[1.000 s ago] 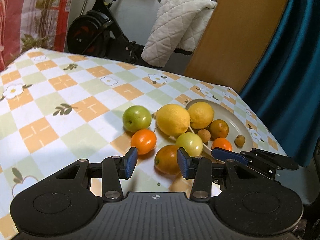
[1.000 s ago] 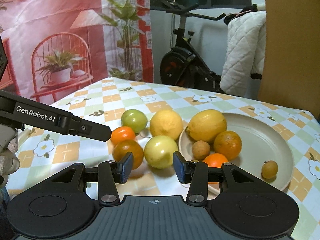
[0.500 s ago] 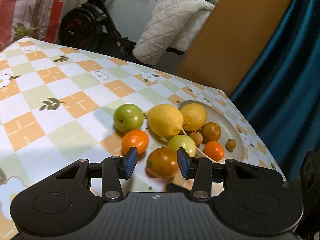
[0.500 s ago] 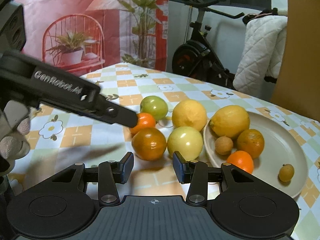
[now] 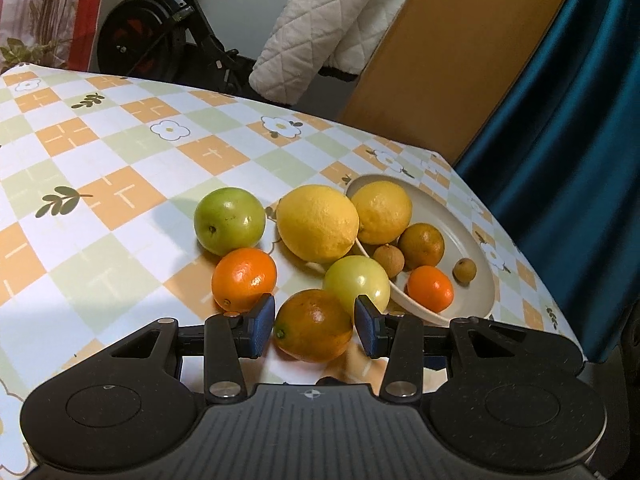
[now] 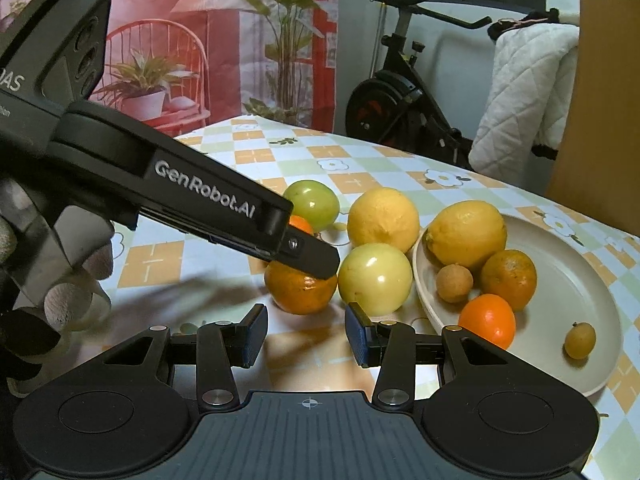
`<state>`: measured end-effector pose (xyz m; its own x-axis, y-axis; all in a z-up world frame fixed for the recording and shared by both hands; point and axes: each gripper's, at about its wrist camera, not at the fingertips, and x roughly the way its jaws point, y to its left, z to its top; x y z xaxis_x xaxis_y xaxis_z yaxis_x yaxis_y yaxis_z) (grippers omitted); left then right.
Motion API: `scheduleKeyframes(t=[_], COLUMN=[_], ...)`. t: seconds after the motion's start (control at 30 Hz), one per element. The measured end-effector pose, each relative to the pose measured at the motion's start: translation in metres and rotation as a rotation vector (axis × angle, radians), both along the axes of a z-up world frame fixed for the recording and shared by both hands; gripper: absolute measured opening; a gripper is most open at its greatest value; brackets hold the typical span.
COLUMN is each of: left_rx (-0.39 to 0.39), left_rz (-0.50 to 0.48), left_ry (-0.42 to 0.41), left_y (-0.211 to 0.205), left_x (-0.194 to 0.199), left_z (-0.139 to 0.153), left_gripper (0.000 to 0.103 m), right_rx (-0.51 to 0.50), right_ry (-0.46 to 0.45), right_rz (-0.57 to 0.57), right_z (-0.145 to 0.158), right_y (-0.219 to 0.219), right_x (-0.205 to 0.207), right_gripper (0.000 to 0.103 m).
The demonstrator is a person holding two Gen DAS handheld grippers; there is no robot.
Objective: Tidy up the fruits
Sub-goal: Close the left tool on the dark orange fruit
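Brand lettering: "GenRobot.AI" is read in pale letters along the dark side arm of the left claw point(image 6: 308, 258), as seen from the right wrist view; the arm runs from about 9 o'clock toward the centre of that view.
Partial lettering: "AS" is read on the dark body of the same device, at about 9 o'clock near the view's edge; the letters before it are cut off.
Small print below "AS": a line is seen but cannot be read.
Left wrist view: no text is found.
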<state>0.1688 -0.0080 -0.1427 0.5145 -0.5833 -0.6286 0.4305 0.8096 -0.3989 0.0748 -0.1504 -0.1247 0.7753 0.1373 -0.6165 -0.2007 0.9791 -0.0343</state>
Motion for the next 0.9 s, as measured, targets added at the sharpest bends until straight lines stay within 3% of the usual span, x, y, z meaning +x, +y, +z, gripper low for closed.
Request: scheduleKeyframes(t=[0.53, 0.9], left_rx=[-0.053, -0.055], left_rz=[-0.091, -0.072], left_ry=[0.0, 0.015], left_y=[0.001, 0.004], left_x=[-0.021, -0.021], left_z=[0.007, 0.001], left_gripper=[0.046, 0.043], right_rx=[0.017, 0.022], right_ry=[0.014, 0.014], right_rz=[-0.003, -0.004], right_z=[-0.002, -0.004], right_y=[-0.004, -0.004], right_x=[0.002, 0.001], right_gripper=[0.04, 0.041])
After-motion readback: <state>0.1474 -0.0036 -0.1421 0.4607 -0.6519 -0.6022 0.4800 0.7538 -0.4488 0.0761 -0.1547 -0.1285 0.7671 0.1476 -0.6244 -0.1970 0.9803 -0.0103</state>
